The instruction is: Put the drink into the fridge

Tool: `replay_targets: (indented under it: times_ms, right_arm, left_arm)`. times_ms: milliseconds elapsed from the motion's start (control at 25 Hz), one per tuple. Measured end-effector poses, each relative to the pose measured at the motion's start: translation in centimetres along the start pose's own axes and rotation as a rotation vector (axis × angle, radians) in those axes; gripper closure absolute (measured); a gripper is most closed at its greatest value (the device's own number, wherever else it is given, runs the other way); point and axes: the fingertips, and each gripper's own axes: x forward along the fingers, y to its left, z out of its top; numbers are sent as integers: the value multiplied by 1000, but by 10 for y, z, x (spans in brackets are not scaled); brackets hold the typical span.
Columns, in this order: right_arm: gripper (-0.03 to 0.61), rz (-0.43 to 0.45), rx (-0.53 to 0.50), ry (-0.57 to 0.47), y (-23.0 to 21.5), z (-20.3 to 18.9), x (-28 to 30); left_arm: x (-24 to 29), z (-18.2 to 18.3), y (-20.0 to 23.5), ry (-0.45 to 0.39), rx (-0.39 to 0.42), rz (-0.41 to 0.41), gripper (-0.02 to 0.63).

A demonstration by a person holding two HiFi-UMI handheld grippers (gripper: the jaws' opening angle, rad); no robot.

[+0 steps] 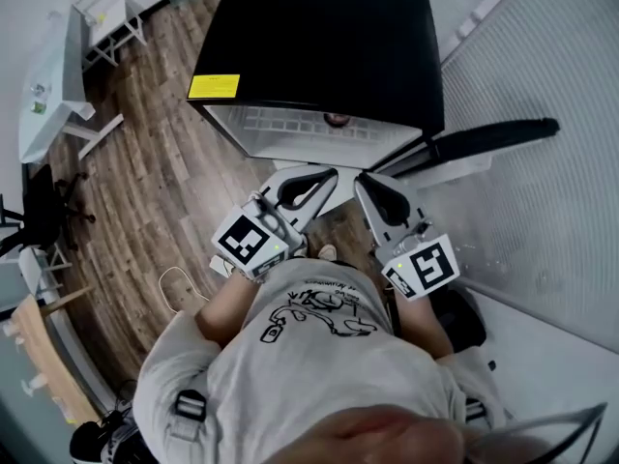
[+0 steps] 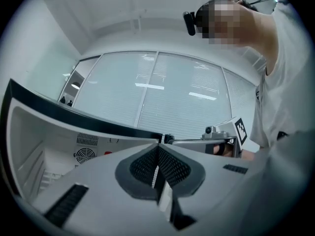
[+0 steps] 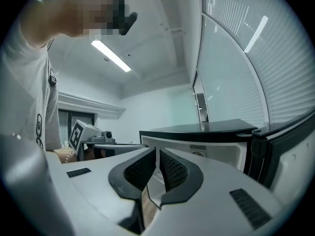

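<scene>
Seen from above, a person (image 1: 309,356) in a grey T-shirt stands on a wood floor (image 1: 164,172) facing a small black fridge (image 1: 319,46), with one tool in each hand. The fridge door (image 1: 484,141) is swung open to the right, showing a white inside with a wire shelf (image 1: 290,122). A yellow label (image 1: 214,86) sits on the fridge's top front corner. A small dark round thing on the shelf, near its front edge, may be the drink (image 1: 337,119); it is too small to be sure. The left tool (image 1: 324,177) and right tool (image 1: 372,184) are side by side just in front of the opening, both pointing at the fridge. The left tool's jaws are pressed together with nothing between them, and the right tool's jaws are likewise closed and empty.
</scene>
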Motion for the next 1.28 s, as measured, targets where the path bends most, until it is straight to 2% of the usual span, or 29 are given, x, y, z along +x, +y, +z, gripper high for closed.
replay_targets:
  times_ms: [400, 1280]
  right_arm:
    - [532, 46, 9, 9, 26, 13, -15]
    - [537, 13, -30, 17, 23, 16, -11]
  left_arm:
    - [-9, 16, -22, -20, 9, -29, 612]
    - [-10, 11, -29, -9, 15, -19, 612]
